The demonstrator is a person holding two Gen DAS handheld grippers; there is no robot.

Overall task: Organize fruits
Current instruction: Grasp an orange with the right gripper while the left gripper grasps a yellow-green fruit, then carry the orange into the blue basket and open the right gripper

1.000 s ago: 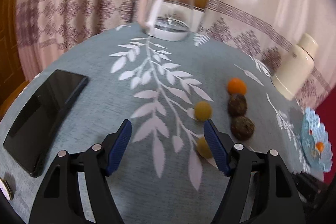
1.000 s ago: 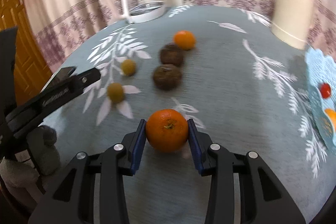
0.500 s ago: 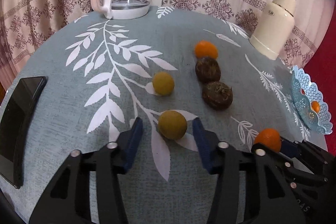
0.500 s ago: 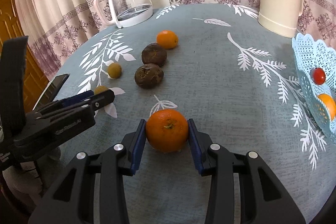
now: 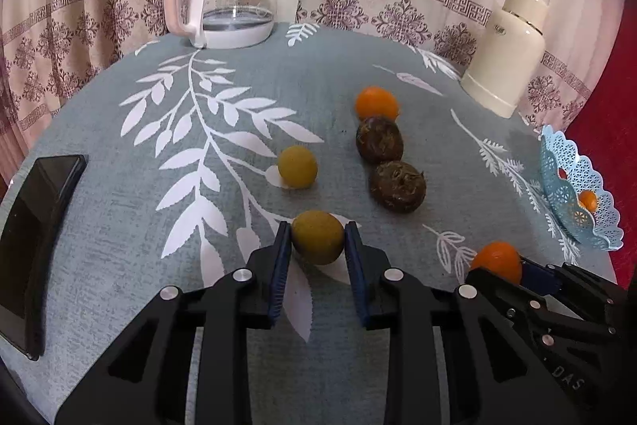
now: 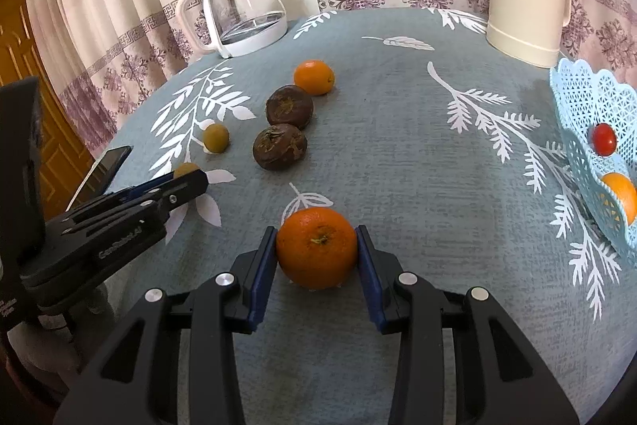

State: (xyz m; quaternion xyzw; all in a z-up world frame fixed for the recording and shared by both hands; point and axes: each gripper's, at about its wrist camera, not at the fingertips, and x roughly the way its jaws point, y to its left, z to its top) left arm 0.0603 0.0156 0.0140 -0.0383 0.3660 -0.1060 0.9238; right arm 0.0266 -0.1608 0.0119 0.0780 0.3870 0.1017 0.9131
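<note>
- Left wrist view: my left gripper [image 5: 317, 243] has just been closing, and its blue pads now press both sides of the near yellow-green fruit [image 5: 317, 236], which sits on the tablecloth [image 5: 119, 265].
- Right wrist view: my right gripper [image 6: 317, 249] is clamped on an orange [image 6: 317, 247], low over the cloth.
- The blue basket [image 6: 577, 98] stands at the right edge, already holding a small red fruit [image 6: 604, 139] and another orange.
- Left loose on the cloth: a second yellow-green fruit [image 5: 297, 166], two dark brown fruits [image 5: 379, 139], and a far orange [image 5: 376, 103].
- To do this step well, I judge I should lift the yellow-green fruit straight up before swinging right, keeping a light, even squeeze so the round skin does not squirt out, and pass clear of the brown fruits.
- My right side should go to the basket first, since it is nearer.
- Hard to tell: whether either held fruit touches the cloth; the basket's far side is cut off, and its contents are partly hidden by the lattice wall.
</note>
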